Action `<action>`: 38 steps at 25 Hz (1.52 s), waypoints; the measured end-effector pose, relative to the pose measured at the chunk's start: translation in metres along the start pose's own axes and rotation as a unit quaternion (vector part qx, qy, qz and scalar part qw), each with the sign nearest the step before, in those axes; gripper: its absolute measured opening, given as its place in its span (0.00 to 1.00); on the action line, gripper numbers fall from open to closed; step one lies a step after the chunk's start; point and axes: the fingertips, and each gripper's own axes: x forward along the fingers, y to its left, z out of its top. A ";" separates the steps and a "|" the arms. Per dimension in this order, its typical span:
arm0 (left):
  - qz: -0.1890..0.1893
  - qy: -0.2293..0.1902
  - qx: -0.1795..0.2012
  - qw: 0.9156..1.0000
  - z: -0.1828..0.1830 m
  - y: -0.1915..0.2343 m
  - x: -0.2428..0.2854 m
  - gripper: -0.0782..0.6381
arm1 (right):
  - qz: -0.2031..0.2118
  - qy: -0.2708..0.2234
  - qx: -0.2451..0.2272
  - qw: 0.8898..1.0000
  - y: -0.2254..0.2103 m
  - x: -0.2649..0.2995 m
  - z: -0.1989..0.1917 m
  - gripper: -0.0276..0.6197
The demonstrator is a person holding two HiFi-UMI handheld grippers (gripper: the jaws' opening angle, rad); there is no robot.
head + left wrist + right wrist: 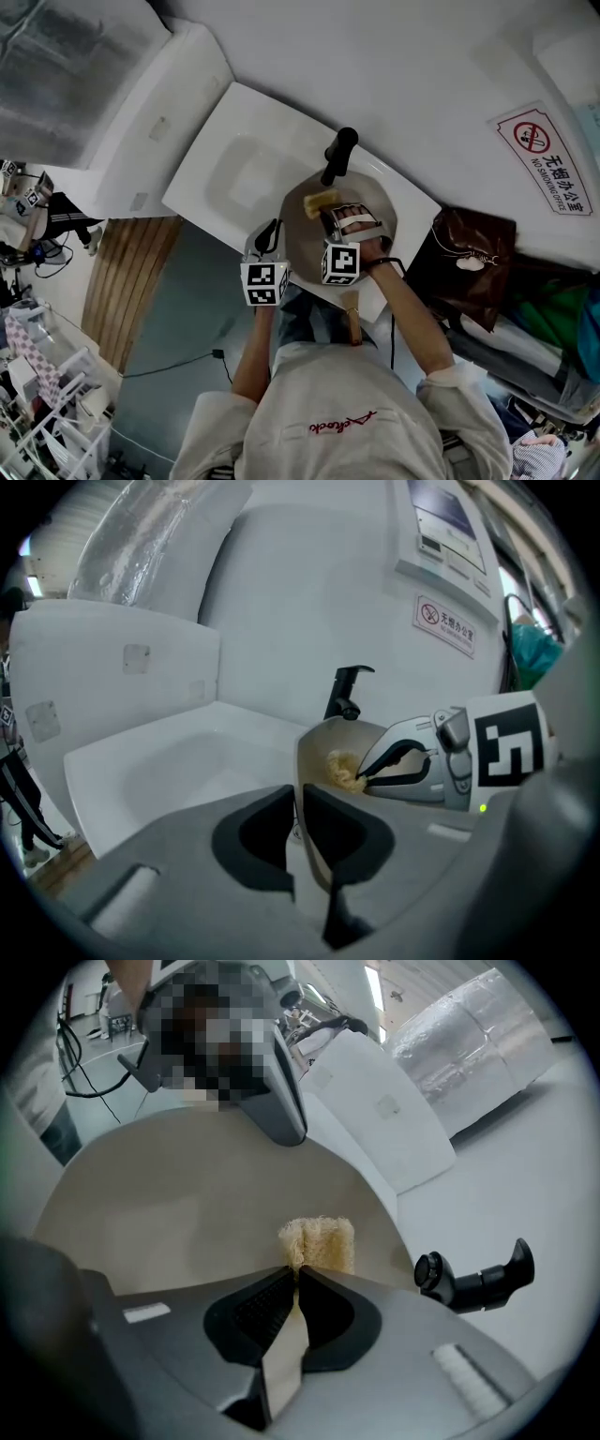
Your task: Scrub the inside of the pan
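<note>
A beige pan (373, 201) with a black handle (339, 155) is held tilted over a white sink (234, 178). My left gripper (273, 236) is shut on the pan's near rim; in the left gripper view the thin rim (302, 789) stands between the jaws (298, 825). My right gripper (330, 214) reaches inside the pan, shut on a pale yellow scrubbing sponge (321, 202). In the right gripper view the sponge (319, 1241) sticks out past the jaws (294, 1283) and lies against the pan's inner face (187, 1213). The left gripper view shows the same sponge (342, 771) against the pan's inside.
The sink sits against a white wall bearing a no-smoking sign (548, 159). A dark brown bag (469, 253) lies right of the sink. A white panel (141, 122) stands at the sink's left, with wooden boards (131, 281) below it. A wooden handle (352, 319) lies near my chest.
</note>
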 end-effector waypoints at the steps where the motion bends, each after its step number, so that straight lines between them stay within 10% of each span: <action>1: 0.001 0.000 0.000 1.000 0.000 0.000 0.000 0.15 | 0.000 0.003 -0.004 1.000 0.001 0.002 0.002 0.08; 20: 0.001 0.000 -0.011 1.000 0.000 0.001 0.000 0.15 | 0.024 0.035 -0.021 0.999 0.014 0.031 0.018 0.08; 38: 0.005 0.003 -0.007 1.000 -0.001 0.001 0.000 0.15 | 0.027 0.107 0.020 0.994 0.010 0.022 -0.061 0.08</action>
